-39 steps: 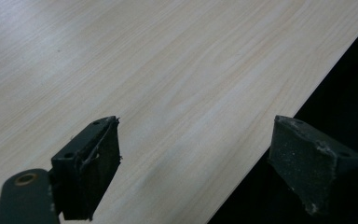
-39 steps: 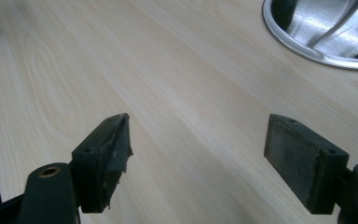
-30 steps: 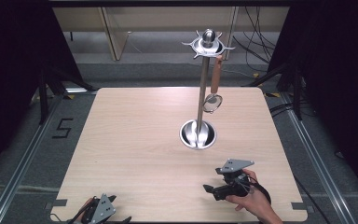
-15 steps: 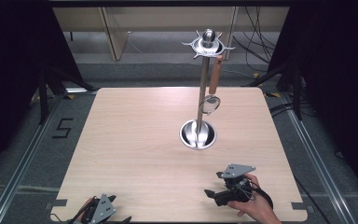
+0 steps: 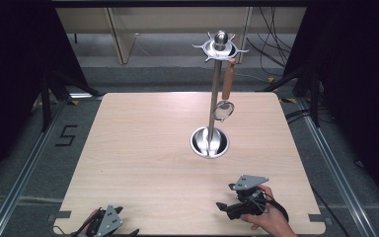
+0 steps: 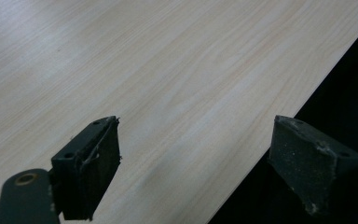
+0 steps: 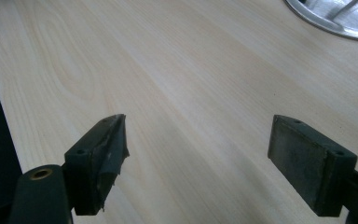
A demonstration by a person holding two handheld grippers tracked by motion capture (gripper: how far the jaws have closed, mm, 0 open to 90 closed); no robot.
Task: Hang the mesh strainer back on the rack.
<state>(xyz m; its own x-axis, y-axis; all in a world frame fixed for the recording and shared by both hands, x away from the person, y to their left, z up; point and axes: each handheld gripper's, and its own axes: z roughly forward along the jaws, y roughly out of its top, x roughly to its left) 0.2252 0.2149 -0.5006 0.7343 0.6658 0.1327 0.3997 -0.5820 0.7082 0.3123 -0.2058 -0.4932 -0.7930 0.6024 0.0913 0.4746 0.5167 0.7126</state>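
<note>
High view shows a light wooden tabletop [image 5: 143,163] with a tall metal stand [image 5: 213,106] on it, a bit right of the middle. The stand has a round shiny base [image 5: 209,142], a thin pole and a ring of hooks at the top. One spoon [image 5: 225,96] with a brown wooden handle hangs from a hook, bowl down, just beside the pole.

The right gripper [image 5: 225,208] is near the front edge of the tabletop, on the right side. A hand [image 5: 271,221] holds it from behind, and it points to the left. It is nearer to the stand than the other gripper is, but well apart from the base and not touching it. The left gripper [image 5: 128,232] is at the front left corner, right by the edge of the tabletop, far from the stand.

Left gripper view shows its two black fingers [image 6: 91,170] spread wide, with bare wood and the tabletop edge between them. Right gripper view shows its fingers [image 7: 100,161] spread wide too, with bare wood between them. A bit of the shiny base [image 7: 335,18] peeks in at the top right corner there. Neither gripper is holding anything.
</note>
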